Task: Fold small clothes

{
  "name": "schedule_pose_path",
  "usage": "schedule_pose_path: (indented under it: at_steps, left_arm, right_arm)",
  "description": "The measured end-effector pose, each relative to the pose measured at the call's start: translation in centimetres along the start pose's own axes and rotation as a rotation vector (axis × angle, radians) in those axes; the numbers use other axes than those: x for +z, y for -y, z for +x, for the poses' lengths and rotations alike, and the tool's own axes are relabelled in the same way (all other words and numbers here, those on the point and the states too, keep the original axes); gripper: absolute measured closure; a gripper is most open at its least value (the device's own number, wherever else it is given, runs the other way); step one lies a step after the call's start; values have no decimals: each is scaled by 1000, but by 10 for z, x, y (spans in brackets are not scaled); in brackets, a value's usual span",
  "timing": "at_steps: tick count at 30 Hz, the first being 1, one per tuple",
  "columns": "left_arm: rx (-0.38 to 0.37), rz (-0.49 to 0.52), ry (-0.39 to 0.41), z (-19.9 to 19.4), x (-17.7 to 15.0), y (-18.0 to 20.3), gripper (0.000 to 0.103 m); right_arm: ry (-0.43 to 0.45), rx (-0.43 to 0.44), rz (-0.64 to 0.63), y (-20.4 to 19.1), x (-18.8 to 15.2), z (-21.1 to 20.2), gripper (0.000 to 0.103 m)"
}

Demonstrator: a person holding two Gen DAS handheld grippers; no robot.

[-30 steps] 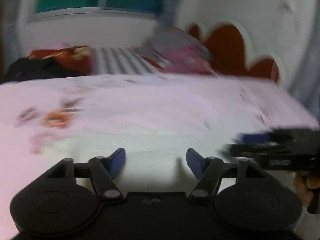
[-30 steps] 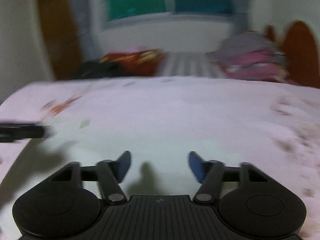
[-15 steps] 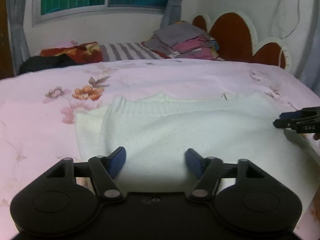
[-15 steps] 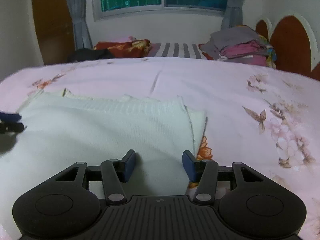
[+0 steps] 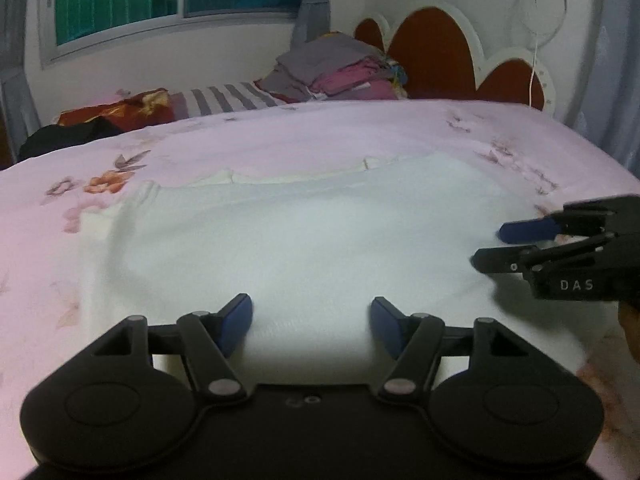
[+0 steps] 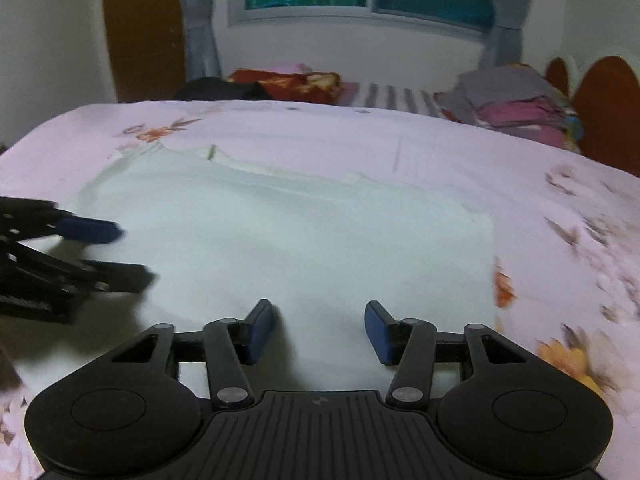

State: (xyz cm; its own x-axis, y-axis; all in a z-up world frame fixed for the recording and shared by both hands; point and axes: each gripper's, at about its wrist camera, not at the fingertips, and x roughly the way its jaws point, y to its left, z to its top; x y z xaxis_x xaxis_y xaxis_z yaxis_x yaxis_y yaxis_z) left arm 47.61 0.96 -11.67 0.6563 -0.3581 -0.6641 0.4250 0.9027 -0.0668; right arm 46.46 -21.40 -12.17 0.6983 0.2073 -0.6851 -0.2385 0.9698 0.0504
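**White sweater flat on the bed**

A white knit sweater (image 5: 304, 240) lay spread out on the pink flowered bed (image 5: 280, 140). It looked smooth, with a ribbed edge at the far side. The left tongs (image 5: 311, 326) and the right tongs (image 6: 320, 330) were both wide apart, holding nothing, low over its near edge.
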Motion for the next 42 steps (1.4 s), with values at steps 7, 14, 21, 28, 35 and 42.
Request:
schedule_pose_path:
  at_steps: [7,14,21,28,35,42]
  left_arm:
    - [50,-25,-19,-14,-36,5,39]
    - [50,-64,-2,-32,-43,33,44]
    - [109,-50,-2,-42,-63,33,45]
    - [193,-103,8,-74,-84,-8,45]
    - [206,-156,17,-80,-79,-8,47]
    - [202,-184,-11,-75,-81,-14,47]
  right_arm:
    - [-20,10,-10,-23,-35,-27,68]
    - [12,136,-36,-57,-39,-63,78]
    - [-26,168,-61,-84,-48,-58,94]
    - [-47,-22,44,-9,-74,-82,95]
    - [-31,-61,85,18,-80,-105,95]
    - [-55,-86,80,11,-80,-92,95]
